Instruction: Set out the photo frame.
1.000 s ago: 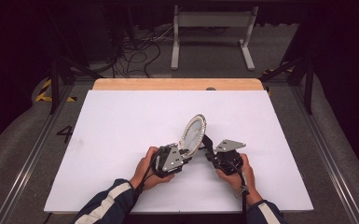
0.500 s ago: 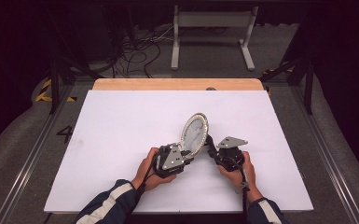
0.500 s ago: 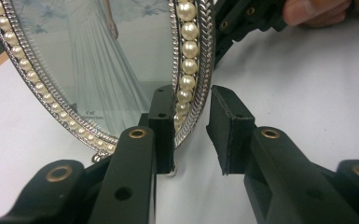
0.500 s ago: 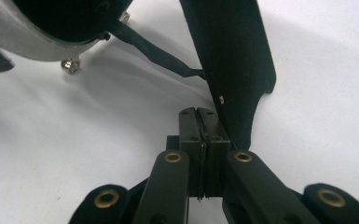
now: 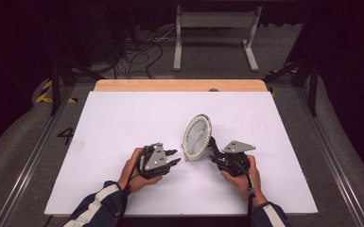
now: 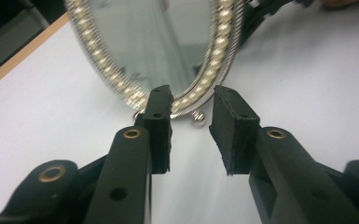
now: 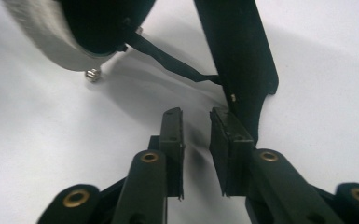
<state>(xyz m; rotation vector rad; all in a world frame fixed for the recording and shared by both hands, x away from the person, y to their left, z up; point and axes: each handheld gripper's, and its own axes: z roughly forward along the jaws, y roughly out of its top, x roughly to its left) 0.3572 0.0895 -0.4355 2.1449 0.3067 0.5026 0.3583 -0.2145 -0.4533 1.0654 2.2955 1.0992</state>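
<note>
An oval mirror (image 5: 197, 137) with a pearl-beaded rim stands upright on the white table (image 5: 123, 123), propped on its black back stand (image 5: 211, 143). My left gripper (image 5: 174, 157) lies a short way to its left, jaws open and just widened, nothing between them. In the left gripper view the mirror (image 6: 168, 46) and its small ball foot (image 6: 197, 118) sit just past the left gripper (image 6: 191, 100). My right gripper (image 5: 213, 153) is behind the mirror at the stand. Its jaws have just opened; the right gripper (image 7: 196, 114) has bare table in its gap, with the stand leg (image 7: 238, 51) just beyond the right jaw.
The white sheet ends at a wooden strip (image 5: 179, 85) along the far edge. Metal rails (image 5: 38, 151) run down both sides of the table. Cables and a white frame (image 5: 215, 28) are on the dark floor beyond.
The left gripper has pulled back leftwards from the mirror. The right gripper's jaws have parted beside the stand leg. The mirror stands where it was.
</note>
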